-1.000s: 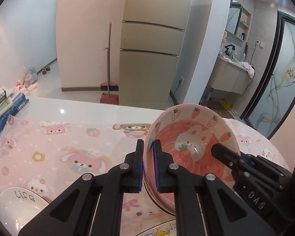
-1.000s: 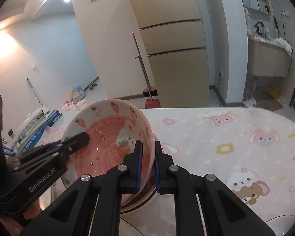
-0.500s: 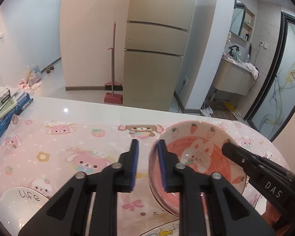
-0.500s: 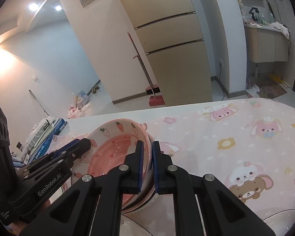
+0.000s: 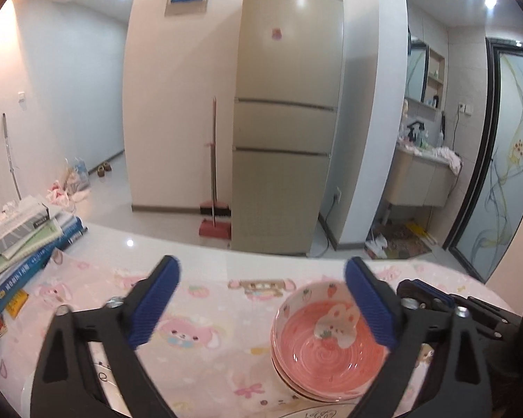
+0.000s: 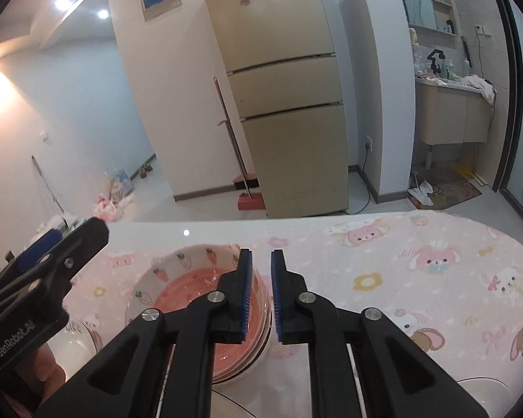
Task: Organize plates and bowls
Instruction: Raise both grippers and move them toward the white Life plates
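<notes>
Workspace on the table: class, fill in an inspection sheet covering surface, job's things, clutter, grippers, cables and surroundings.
Surface: pink cartoon tablecloth over a white table.
Job's things: pink bowl stack set on the cloth; white plate beside it.
Clutter: book pile at the table's left end.
Grippers: left hand-held gripper wide open, just opened, off the bowls; right hand-held gripper slightly open, just released, nothing pinched.
Cables: cord from wall socket.
Surroundings: fridge, broom, washbasin cabinet.

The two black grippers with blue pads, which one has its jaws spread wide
The left gripper: its blue pads stand far apart, one beside the pink strawberry bowl. The right gripper shows only a narrow gap, having just been opening, nothing gripped.
</notes>
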`<state>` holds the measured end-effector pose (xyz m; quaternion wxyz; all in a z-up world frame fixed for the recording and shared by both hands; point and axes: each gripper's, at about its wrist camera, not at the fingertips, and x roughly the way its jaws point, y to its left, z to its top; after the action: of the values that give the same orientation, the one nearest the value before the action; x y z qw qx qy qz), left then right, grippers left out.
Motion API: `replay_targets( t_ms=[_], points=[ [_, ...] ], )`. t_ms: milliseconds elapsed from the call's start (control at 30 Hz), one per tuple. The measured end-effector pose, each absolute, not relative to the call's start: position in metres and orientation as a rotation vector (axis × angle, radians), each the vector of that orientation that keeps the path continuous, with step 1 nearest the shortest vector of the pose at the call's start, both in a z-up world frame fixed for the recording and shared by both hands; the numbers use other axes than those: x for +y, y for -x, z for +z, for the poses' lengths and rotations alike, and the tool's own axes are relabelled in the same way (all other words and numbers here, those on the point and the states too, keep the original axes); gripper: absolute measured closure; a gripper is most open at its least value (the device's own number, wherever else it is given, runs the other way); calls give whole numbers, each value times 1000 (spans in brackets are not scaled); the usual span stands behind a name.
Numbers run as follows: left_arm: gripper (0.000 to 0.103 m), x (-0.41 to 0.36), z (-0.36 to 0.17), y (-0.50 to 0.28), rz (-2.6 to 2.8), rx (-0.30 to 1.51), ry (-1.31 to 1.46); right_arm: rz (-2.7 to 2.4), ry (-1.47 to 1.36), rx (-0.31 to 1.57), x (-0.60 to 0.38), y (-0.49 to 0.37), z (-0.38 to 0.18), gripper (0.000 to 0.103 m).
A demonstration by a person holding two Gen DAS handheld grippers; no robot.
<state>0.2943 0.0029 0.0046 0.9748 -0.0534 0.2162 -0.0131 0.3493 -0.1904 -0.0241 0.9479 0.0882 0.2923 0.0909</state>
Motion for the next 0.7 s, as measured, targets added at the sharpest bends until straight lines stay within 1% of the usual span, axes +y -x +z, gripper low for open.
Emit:
replay_targets(
  t_ms=[33,67,133,200,267,333,400,433,467,567,700],
  points=[
    [1,6,7,-292,-24,422,110,173,-178,585,-192,-348,-21,70],
    [1,7,11,-289,-18,406,109,145,-164,561,-194,-344,-15,60],
    [1,6,18,-287,-8,380,98,123,-141,513,-195,-337,-4,52],
    [1,6,28,-280,-7,345,87,127,-139,472,-196,-330,7,47],
    [1,5,36,-271,-16,308,76,141,-155,440,-199,-321,18,36],
    [1,3,45,-263,-26,281,60,134,-159,387,-200,-310,31,33],
    [1,2,55,-257,-13,278,53,120,-139,347,-200,-299,41,27],
    [1,3,62,-252,-10,266,60,112,-119,314,-200,-292,48,20],
    [1,5,68,-246,-16,246,73,105,-105,290,-199,-286,53,16],
    [1,9,82,-227,-14,172,70,86,-74,221,-198,-266,72,16],
    [1,13,99,-204,7,88,53,91,-87,178,-201,-245,92,14]
  ],
)
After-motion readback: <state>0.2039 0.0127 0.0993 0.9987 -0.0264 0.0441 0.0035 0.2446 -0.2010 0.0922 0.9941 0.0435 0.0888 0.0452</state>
